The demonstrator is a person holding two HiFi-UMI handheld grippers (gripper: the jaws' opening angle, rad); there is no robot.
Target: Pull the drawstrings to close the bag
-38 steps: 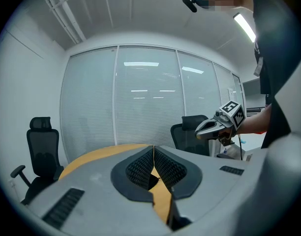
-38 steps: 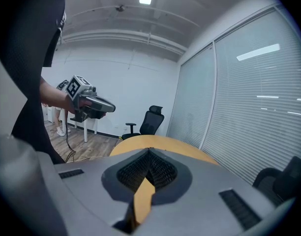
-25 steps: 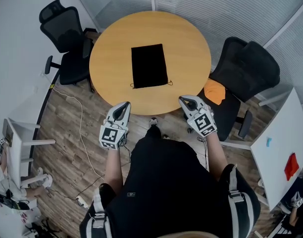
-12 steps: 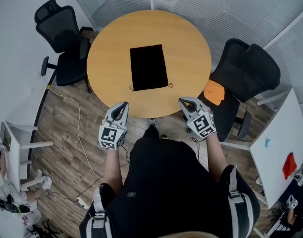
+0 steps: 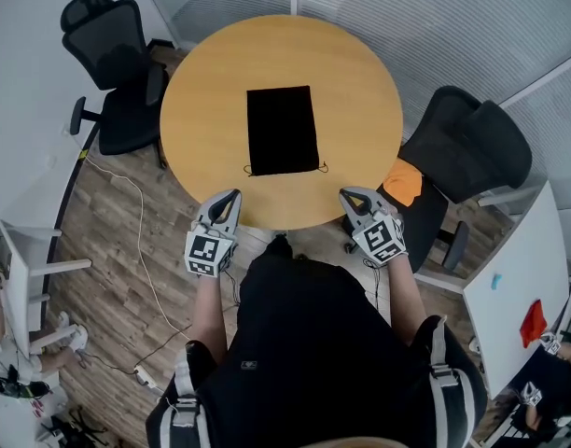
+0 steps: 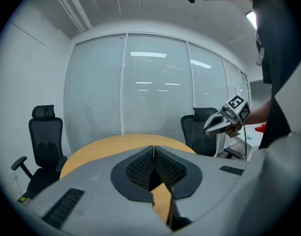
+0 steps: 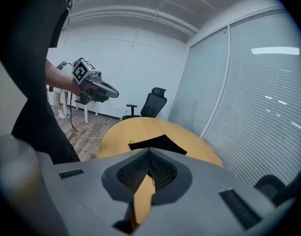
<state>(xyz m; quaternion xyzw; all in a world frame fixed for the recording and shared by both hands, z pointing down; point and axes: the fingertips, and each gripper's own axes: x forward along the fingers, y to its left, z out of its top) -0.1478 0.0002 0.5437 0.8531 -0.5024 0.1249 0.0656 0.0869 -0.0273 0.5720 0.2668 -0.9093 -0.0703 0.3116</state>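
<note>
The round wooden table (image 5: 201,110) fills the middle of the head view, its near rim partly covered by the two grippers and the person's dark torso below them. A black office chair (image 5: 108,73) stands at its far left and another (image 5: 472,147) at its right, with something orange (image 5: 407,180) on the seat that is too half-hidden to name. The black drawstring bag (image 5: 282,129) lies flat at the table's centre, its long side running near to far. Thin cord loops (image 5: 249,167) poke out at its two near corners. It looks empty, though its dark cloth hides any contents and how far the mouth is drawn. The right gripper view shows the bag's near edge just beyond its jaws, while in the left gripper view that gripper's own jaws cover the tabletop where the bag lies. The left gripper (image 5: 233,195) and right gripper (image 5: 347,194) hover at the near rim, well apart from the bag, each with jaws pressed together on nothing.
</note>
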